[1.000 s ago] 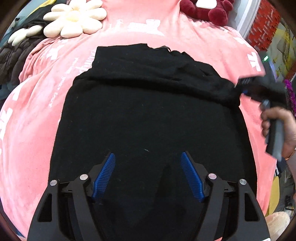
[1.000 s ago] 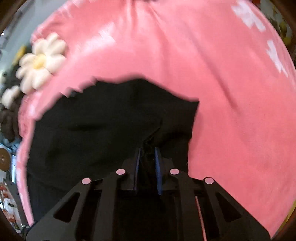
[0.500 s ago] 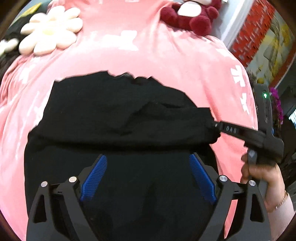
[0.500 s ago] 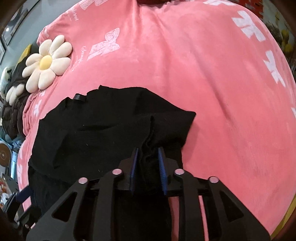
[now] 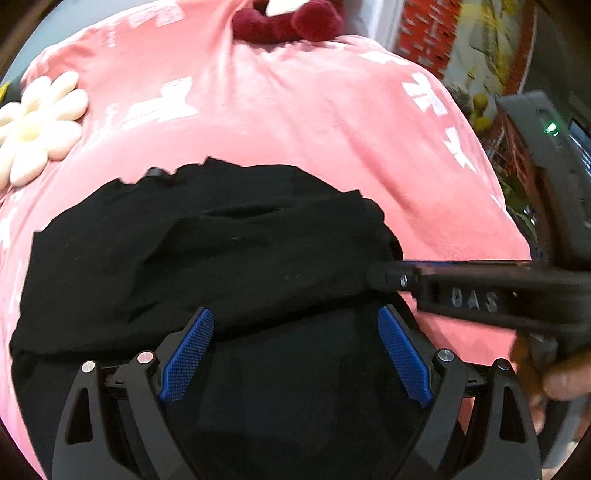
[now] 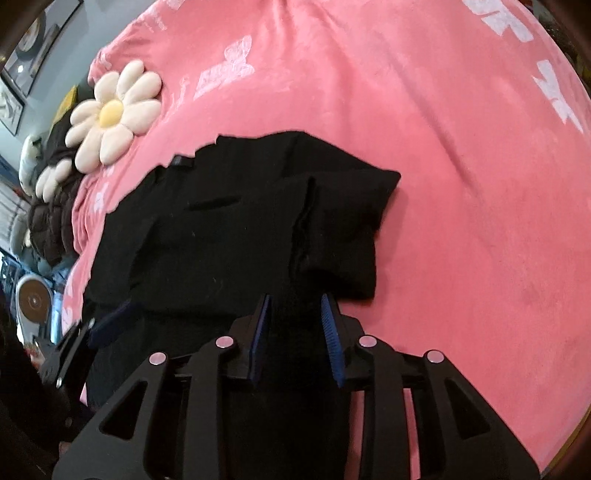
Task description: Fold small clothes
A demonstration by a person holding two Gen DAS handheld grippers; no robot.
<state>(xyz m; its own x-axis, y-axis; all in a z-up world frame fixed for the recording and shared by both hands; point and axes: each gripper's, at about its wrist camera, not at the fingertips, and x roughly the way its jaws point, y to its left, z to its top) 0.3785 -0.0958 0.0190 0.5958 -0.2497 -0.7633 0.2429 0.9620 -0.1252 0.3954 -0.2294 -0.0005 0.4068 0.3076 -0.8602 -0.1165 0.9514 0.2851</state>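
A black garment (image 5: 229, 258) lies on the pink blanket (image 5: 295, 122), its far part folded toward me into a thick band. My left gripper (image 5: 295, 325) is open, low over the near part of the garment, holding nothing. My right gripper (image 6: 295, 314) has its jaws partly parted around a fold at the garment's (image 6: 229, 229) right edge. The right gripper also shows in the left wrist view (image 5: 384, 275), reaching in from the right at the fold's end.
A white daisy cushion (image 6: 110, 114) lies at the blanket's far left, also in the left wrist view (image 5: 33, 125). A dark red plush toy (image 5: 288, 18) sits at the far edge. Dark clothes (image 6: 48, 210) are piled left of the bed.
The right gripper pulled the garment's far edge toward me, making a fold, and its jaws have widened. The left gripper stayed open and shifted forward over the cloth.
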